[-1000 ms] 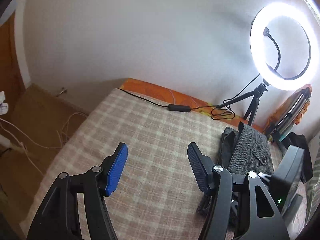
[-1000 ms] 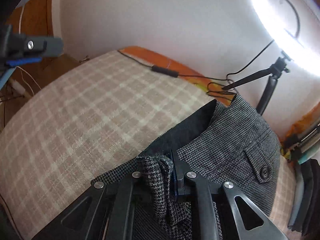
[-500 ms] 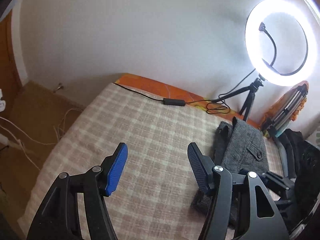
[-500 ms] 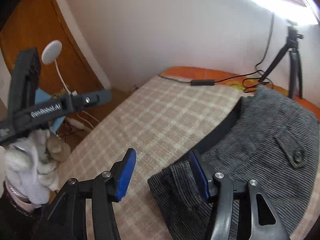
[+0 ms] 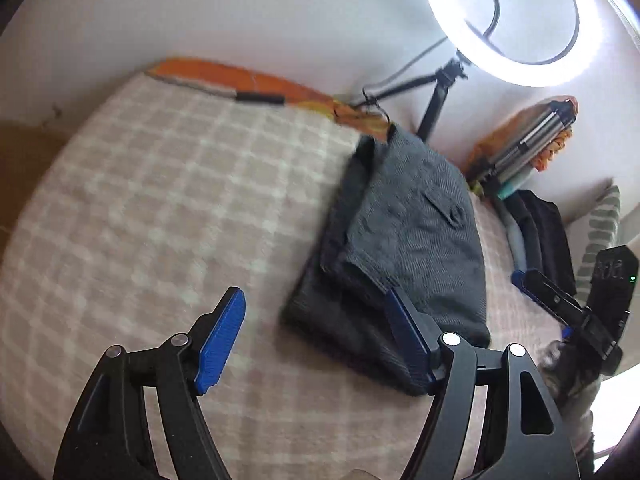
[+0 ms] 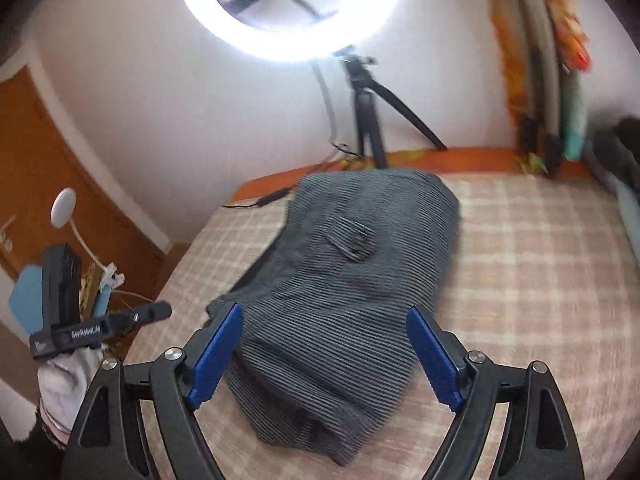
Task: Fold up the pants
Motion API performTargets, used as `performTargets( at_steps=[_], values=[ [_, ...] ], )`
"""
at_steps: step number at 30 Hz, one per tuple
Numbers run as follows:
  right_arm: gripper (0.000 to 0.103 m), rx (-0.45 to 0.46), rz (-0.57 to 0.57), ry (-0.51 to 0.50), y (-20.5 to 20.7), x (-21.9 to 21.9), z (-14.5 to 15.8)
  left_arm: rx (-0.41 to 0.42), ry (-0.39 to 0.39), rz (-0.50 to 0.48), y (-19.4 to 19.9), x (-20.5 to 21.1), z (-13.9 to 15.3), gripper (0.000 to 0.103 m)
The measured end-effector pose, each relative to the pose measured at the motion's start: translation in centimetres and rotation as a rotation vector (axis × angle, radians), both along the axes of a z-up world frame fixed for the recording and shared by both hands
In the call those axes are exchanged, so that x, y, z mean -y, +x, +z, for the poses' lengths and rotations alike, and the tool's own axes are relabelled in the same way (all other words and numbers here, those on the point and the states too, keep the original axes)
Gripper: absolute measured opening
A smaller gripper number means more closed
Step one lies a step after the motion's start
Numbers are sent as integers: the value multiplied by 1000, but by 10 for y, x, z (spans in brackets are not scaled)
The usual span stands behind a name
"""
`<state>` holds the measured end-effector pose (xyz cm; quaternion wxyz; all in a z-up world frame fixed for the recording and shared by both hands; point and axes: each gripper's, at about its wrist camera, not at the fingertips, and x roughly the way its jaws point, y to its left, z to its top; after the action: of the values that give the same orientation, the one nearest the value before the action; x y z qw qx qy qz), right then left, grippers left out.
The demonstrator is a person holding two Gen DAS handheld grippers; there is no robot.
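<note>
A bed (image 5: 168, 200) with a beige checked cover fills the middle. At its far edge against the wall stands a lit ring light (image 5: 502, 20) on a small black tripod (image 6: 366, 112). A black cable (image 5: 260, 98) lies along that far edge. Right of the tripod, rolled mats (image 5: 528, 144) lean on the wall. Left of the bed is a wooden door (image 6: 60, 168).

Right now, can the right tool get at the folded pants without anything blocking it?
Probably yes. The right tool is open and empty, directly above the folded pants on the checked bed cover, with nothing between them.
</note>
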<state>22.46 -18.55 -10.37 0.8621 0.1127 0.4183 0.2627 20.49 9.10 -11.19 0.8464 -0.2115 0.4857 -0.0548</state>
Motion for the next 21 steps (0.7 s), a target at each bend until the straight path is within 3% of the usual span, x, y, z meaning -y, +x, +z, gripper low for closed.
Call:
performTargets(
  at_steps=[3, 9, 15, 21],
  values=[
    [88, -54, -33, 56, 5, 22, -11, -60, -97, -8, 1, 0, -15, 73],
    [88, -148, -32, 168, 20, 31, -35, -143, -319, 80, 0, -18, -45, 73],
    [88, -230, -52, 258, 34, 30, -56, -173, -419, 66, 5, -16, -57, 73],
    [88, -291, -76, 331, 46, 33, -73, -154, -411, 71, 16, -4, -58, 76]
  ],
)
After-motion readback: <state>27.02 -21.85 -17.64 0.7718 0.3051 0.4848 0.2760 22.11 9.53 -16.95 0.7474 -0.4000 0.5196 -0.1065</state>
